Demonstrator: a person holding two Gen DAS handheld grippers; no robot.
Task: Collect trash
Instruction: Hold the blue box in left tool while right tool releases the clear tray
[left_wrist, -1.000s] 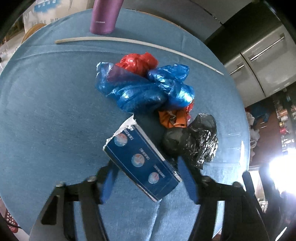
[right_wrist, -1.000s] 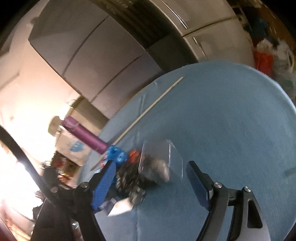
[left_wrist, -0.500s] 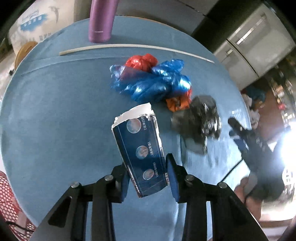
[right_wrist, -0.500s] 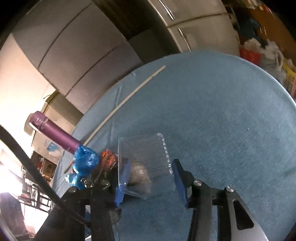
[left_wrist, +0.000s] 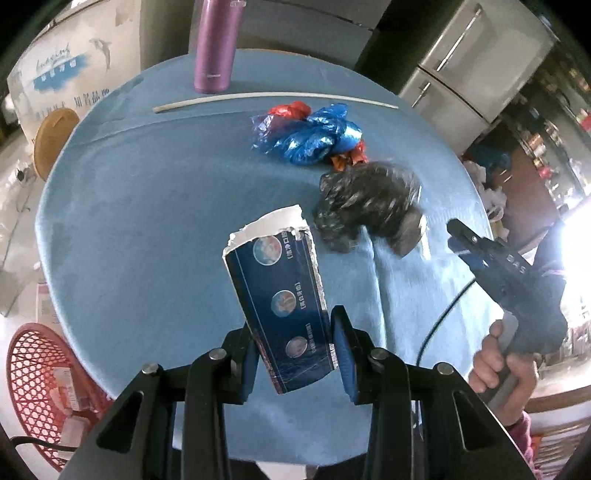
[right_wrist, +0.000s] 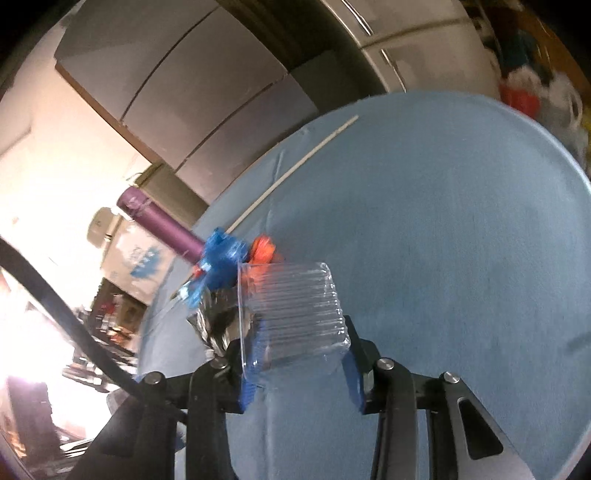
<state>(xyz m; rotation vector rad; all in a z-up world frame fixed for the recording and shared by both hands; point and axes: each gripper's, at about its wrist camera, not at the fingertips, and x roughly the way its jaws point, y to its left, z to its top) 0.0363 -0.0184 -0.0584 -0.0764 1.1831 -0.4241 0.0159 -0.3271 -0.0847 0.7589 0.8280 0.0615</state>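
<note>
Gripping the torn dark blue carton clear of the blue table, our left gripper lifts it for disposal; our right gripper, jaws just closing, pinches a clear plastic tray.

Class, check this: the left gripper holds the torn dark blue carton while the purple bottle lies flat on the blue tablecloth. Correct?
Not quite. The left gripper does hold the carton, but the purple bottle stands upright on the tablecloth, as the left wrist view shows.

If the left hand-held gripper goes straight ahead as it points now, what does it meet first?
Probably the bare blue tablecloth; the torn blue carton clamped in the left hand-held gripper would touch first. Depth is unclear.
</note>
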